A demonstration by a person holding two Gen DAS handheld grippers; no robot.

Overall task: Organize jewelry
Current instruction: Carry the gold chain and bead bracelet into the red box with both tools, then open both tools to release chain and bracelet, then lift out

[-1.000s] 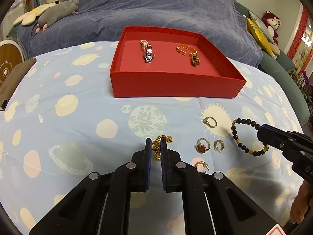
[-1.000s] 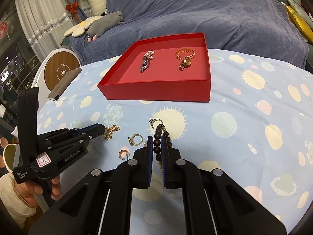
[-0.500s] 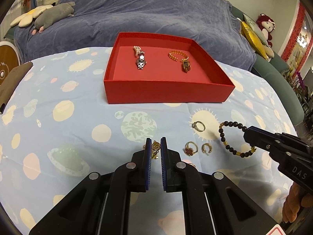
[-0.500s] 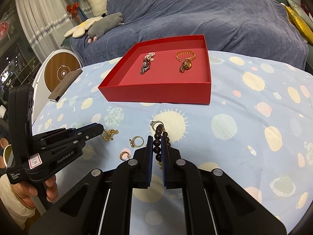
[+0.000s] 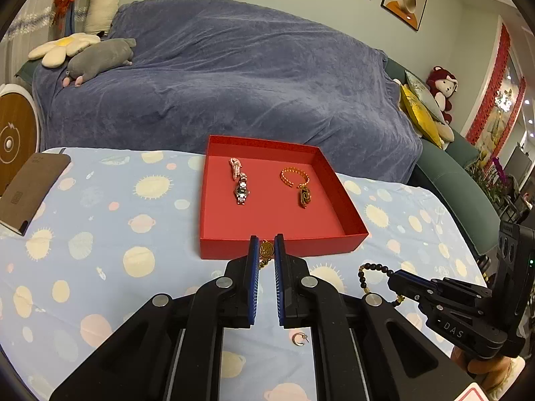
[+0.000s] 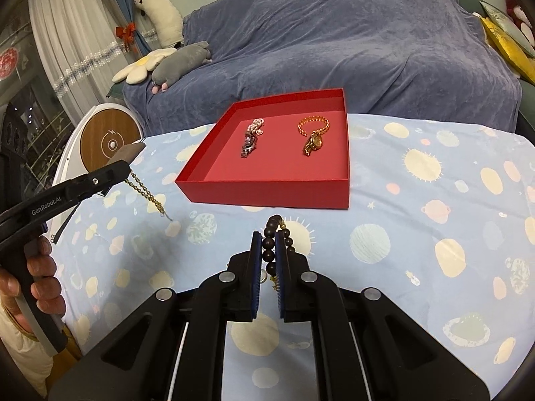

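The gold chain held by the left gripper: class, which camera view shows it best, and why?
The right wrist view. There the gold chain hangs free from the left gripper, seen along its length. The left wrist view shows only its pendant and a few links between the blue pads.

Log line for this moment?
left gripper: shut on gold chain | right gripper: shut on bead bracelet | red tray: two watches
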